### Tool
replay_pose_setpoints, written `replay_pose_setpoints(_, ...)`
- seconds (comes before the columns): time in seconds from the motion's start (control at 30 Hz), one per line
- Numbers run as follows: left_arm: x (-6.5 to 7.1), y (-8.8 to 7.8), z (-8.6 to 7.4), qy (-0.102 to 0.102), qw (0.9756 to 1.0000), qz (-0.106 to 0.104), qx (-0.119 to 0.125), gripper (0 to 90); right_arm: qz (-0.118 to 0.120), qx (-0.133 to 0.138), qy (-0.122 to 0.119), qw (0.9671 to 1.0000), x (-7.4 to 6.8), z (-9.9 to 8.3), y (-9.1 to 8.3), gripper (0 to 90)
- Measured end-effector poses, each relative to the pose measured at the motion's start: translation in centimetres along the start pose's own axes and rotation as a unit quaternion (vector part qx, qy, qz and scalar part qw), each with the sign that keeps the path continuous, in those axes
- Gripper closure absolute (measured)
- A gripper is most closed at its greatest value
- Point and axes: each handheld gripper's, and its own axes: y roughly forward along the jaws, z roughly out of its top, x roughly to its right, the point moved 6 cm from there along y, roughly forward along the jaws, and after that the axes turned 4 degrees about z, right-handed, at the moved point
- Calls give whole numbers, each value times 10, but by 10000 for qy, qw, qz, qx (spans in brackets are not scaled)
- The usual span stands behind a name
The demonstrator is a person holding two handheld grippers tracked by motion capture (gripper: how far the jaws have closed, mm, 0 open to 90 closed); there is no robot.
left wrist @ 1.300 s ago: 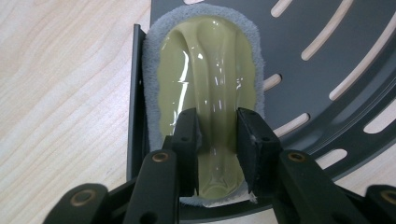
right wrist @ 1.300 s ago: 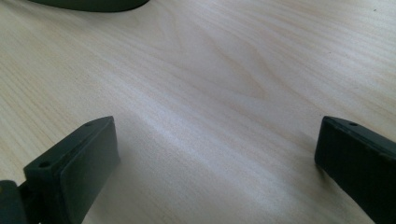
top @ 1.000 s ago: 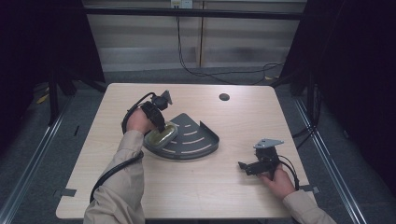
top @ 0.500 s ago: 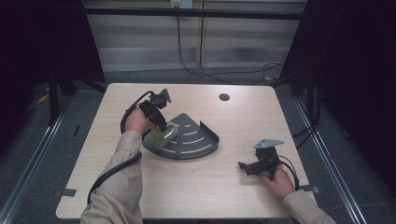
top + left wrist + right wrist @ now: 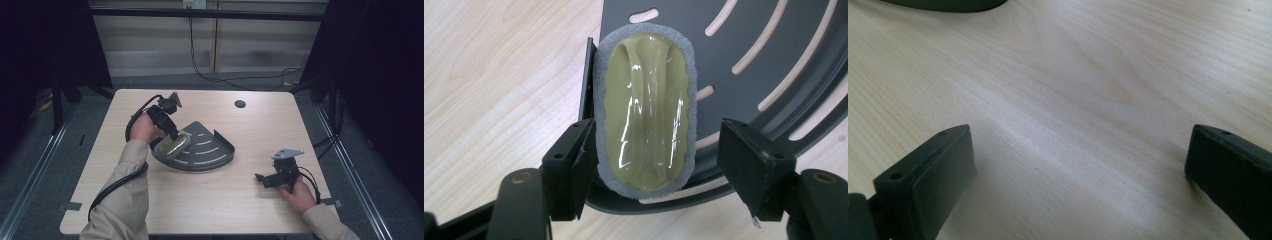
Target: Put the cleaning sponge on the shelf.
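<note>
Pale wood desk (image 5: 210, 200) carries a dark slotted tray (image 5: 210, 150) where the yellow-green sponge (image 5: 644, 115) lies at its left edge, long axis running away between the left tool (image 5: 664, 170)'s just-opening jaws, apparently no longer gripped, while the right tool (image 5: 272, 179) rests open, well apart.

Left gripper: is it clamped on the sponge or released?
Released. The left gripper has just been opening; a gap shows between the sponge and one pad, and the sponge lies on the grey rack.
</note>
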Motion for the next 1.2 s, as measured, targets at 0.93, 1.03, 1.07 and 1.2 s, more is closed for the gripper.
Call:
replay_pose_setpoints(0.93, -8, -21, -37, -310, 9995, 36, 42, 224, -17, -34, 41, 10000, -1, -1, -1, 0)
replay_pose_setpoints(1.03, -10, -22, -42, -361, 9993, 60, 27, 215, -17, -33, 41, 10000, -1, -1, -1, 0)
replay_pose_setpoints(1.07, -10, -22, -44, -394, 9992, 45, 35, 214, -18, -33, 39, 10000, -1, -1, -1, 0)
replay_pose_setpoints(1.2, -11, -23, -50, -443, 9990, 43, 36, 206, -18, -32, 41, 10000, -1, -1, -1, 0)
